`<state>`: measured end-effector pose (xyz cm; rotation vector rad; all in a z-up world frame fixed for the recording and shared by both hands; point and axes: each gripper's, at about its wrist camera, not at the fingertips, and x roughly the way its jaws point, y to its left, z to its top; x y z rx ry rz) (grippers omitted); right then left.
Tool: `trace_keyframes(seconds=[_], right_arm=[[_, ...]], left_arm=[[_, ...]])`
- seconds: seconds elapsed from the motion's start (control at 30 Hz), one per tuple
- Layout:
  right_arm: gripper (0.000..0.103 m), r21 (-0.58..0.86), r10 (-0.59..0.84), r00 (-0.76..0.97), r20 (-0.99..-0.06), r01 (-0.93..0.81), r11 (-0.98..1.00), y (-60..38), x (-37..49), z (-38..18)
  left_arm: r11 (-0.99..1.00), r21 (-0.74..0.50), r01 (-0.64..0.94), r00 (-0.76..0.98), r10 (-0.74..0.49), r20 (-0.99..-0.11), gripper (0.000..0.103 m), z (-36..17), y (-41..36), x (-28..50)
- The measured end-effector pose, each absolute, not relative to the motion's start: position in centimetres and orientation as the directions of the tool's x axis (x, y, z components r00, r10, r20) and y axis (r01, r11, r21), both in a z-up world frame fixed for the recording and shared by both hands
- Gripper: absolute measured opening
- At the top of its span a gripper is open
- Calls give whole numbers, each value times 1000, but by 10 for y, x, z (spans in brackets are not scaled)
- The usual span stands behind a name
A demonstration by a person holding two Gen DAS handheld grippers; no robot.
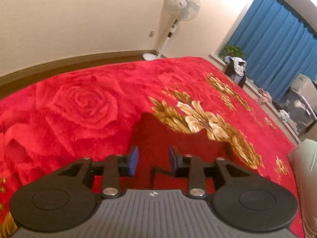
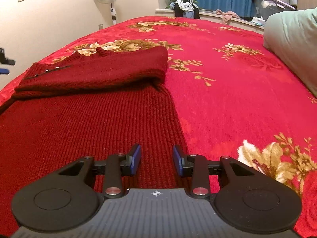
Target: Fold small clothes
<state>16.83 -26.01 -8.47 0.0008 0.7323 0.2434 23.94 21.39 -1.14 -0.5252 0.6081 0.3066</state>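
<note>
A dark red knitted sweater [image 2: 83, 119] lies on the red flowered blanket [image 2: 227, 79]. Its far part is folded over into a thick band [image 2: 103, 69] with small buttons near the left. My right gripper [image 2: 156, 158] is open and empty, low over the sweater's near right edge. In the left wrist view a dark red patch [image 1: 156, 136], apparently the sweater, lies on the blanket just ahead of my left gripper [image 1: 153, 158]. That gripper is open and empty. The other gripper's tip shows at the far left edge [image 2: 5, 65] of the right wrist view.
A pale green pillow [image 2: 293, 45] lies at the bed's right side. A standing fan [image 1: 178, 19] is by the wall beyond the bed. A window ledge with a plant, a clothes pile [image 2: 186, 8] and boxes runs under blue curtains [image 1: 277, 45].
</note>
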Motion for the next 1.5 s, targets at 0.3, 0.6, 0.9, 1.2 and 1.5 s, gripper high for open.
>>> trace_keyframes(seconds=[0.3, 0.6, 0.9, 1.2, 1.5], right_arm=[[38, 81, 209, 719, -662, -209, 975, -262, 166, -84], [38, 132, 217, 730, -648, -173, 976, -275, 164, -73], [38, 153, 236, 763, -601, -180, 972, -282, 144, -51], [38, 117, 232, 785, -574, -202, 972, -287, 113, -35], [38, 105, 185, 762, -621, -154, 983, -308, 94, -47]], left_arm=[[947, -146, -287, 686, 97, -721, 34, -71, 152, 268], [974, 4, -226, 665, 157, -730, 39, -53, 120, 249], [992, 9, -128, 775, 105, -623, 39, 29, 102, 141], [996, 35, -76, 762, 81, -642, 39, 10, 104, 26], [958, -113, -263, 646, 88, -758, 39, -39, 141, -5]])
